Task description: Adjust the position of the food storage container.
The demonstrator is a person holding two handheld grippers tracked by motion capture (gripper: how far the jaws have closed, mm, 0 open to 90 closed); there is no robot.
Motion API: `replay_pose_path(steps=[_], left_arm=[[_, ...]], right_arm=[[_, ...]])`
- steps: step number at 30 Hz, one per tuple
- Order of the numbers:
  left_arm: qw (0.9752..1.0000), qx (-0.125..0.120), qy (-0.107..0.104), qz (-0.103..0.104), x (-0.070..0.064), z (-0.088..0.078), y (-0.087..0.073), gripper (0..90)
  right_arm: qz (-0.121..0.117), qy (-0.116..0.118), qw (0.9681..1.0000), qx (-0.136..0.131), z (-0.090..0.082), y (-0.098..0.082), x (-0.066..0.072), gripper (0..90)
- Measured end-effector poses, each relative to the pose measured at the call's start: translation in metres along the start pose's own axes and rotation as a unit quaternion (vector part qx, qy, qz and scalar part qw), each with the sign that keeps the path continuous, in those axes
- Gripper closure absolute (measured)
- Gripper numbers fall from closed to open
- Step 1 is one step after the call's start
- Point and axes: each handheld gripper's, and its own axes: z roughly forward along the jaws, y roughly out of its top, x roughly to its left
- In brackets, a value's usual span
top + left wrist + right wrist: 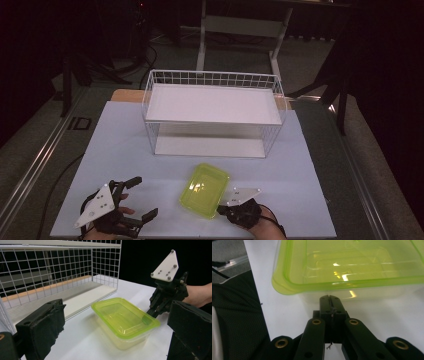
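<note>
Dark surroundings are seen beyond a white table (310, 200), with cables on the grey floor and a metal frame standing behind. On that bare surface, near the person's edge, a lime-green plastic container (204, 190) is set flat with its translucent lid seated, lying slightly askew to the table edge and well in front of the white wire rack (212, 112). Its placement apart from the rack leaves all sides reachable, which is judged to suit an approach from the near corner. The right gripper (223, 208) is brought in low at that near right corner, its jaws pressed together with nothing between them; in the right gripper view the joined tips (329, 300) are held just below the lid's overhanging rim (287, 290), close to the clear wall of the tub, though contact cannot be confirmed. Such a closed, wedge-like posture is judged suited to nudging the box or slipping under the lip, rather than to clamping it. The left gripper (135, 200) is held off to the left, well apart from the container, its padded fingers (42, 327) spread wide and empty, probably kept ready to steady or receive. The rack's two shelves (210, 102) are left unoccupied behind.
</note>
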Motion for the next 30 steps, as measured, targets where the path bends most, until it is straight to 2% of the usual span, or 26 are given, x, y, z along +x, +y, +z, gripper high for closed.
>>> replay_pose_path(steps=[13, 20, 30], left_arm=[[1.0000, 0.001, 0.003, 0.002, 0.001, -0.001, 0.000, 2.0], [1.0000, 0.002, 0.002, 0.004, 0.000, -0.001, 0.000, 2.0], [1.0000, 0.004, 0.003, 0.004, 0.001, -0.001, 0.000, 2.0]], right_arm=[[-0.020, 0.014, 0.9997, 0.000, 0.023, 0.020, 0.013, 90.0], [-0.036, 0.028, 0.9990, 0.001, 0.030, 0.024, 0.025, 90.0], [-0.043, 0.030, 0.9986, -0.008, 0.043, 0.040, 0.026, 90.0]])
